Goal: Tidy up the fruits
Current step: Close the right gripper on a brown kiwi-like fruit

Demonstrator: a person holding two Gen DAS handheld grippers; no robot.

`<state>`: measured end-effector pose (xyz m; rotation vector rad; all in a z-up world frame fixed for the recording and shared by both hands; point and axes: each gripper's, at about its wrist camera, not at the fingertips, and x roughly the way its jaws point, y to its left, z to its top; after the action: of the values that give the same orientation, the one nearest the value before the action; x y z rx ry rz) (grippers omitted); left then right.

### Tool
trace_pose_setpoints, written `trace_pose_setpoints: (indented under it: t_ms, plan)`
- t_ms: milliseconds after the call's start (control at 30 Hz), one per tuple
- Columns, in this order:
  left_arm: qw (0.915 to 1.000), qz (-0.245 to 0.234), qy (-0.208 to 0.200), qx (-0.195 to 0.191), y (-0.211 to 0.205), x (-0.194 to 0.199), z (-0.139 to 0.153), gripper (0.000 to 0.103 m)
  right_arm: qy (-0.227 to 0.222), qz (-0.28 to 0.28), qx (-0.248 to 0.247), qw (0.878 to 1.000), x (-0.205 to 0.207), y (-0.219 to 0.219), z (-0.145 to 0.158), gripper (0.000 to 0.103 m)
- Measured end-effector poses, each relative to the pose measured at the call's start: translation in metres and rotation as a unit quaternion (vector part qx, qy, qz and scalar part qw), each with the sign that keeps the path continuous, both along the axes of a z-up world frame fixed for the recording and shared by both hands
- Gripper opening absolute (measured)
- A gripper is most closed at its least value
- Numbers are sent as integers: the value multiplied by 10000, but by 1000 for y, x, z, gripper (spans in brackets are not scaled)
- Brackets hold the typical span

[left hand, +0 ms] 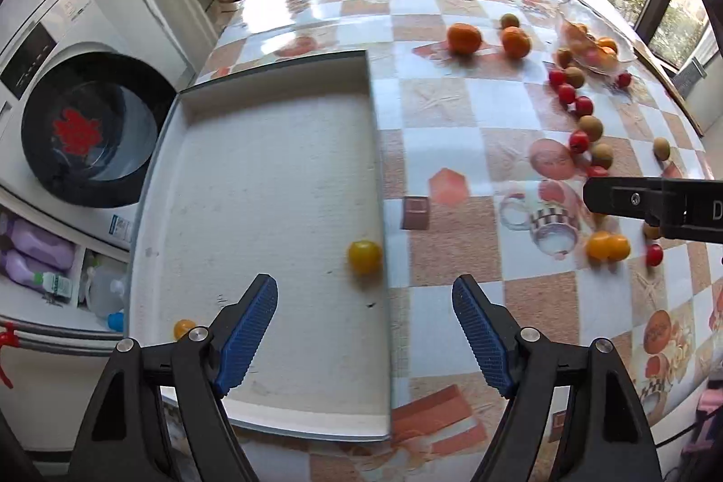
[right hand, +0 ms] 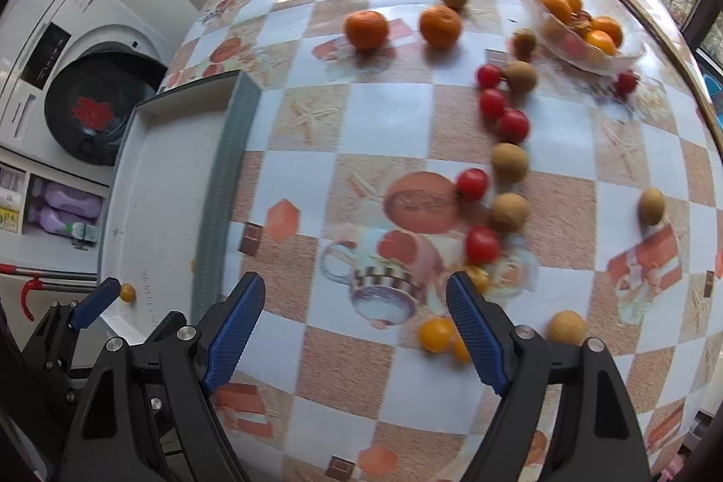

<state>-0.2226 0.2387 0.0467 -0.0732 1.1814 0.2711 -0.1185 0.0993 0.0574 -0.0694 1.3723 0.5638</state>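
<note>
My left gripper (left hand: 364, 290) hangs open and empty over the right side of a white tray (left hand: 271, 166). In the tray a yellow tomato (left hand: 364, 256) rests against the right wall and a smaller one (left hand: 184, 328) lies by the near left. My right gripper (right hand: 354, 281) is open and empty above the checked tablecloth (right hand: 384, 120). Yellow tomatoes (right hand: 436, 335) lie close by its right finger. Red tomatoes (right hand: 472, 184), brown longans (right hand: 509, 161) and two oranges (right hand: 367, 29) are scattered beyond it. The left wrist view shows a right gripper finger (left hand: 605, 195) side-on.
A glass bowl (right hand: 630, 55) holding orange and red fruit stands at the back right by the table's edge. A washing machine (left hand: 90, 129) and shelves with purple bottles (left hand: 40, 251) lie left of the table. The window runs along the far side.
</note>
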Motion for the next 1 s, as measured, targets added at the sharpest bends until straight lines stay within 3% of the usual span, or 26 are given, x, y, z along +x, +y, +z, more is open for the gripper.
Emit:
trace_pose_setpoints:
  t_ms: [267, 533, 700, 833, 933, 1000]
  plan:
    - [9967, -739, 209, -274, -73, 28, -27, 81, 124, -660, -543, 9963, -2, -103, -22, 85]
    - [9924, -1152, 208, -380, -112, 49, -39, 81, 265, -729, -408, 9962, 5, -125, -38, 83]
    - [9918, -1203, 245, -364, -119, 58, -46, 81, 412, -601, -269, 9970, 10, -118, -48, 61]
    - [9922, -1168, 158, -409, -112, 62, -44, 81, 378, -422, -191, 9982, 12, -114, -50, 53]
    - [9918, -1215, 134, -361, -113, 64, -42, 81, 354, -356, -174, 9986, 15, -112, -50, 31]
    - [9912, -1254, 99, -411, -113, 63, -39, 81, 441, -449, -85, 9980, 19, -116, -50, 31]
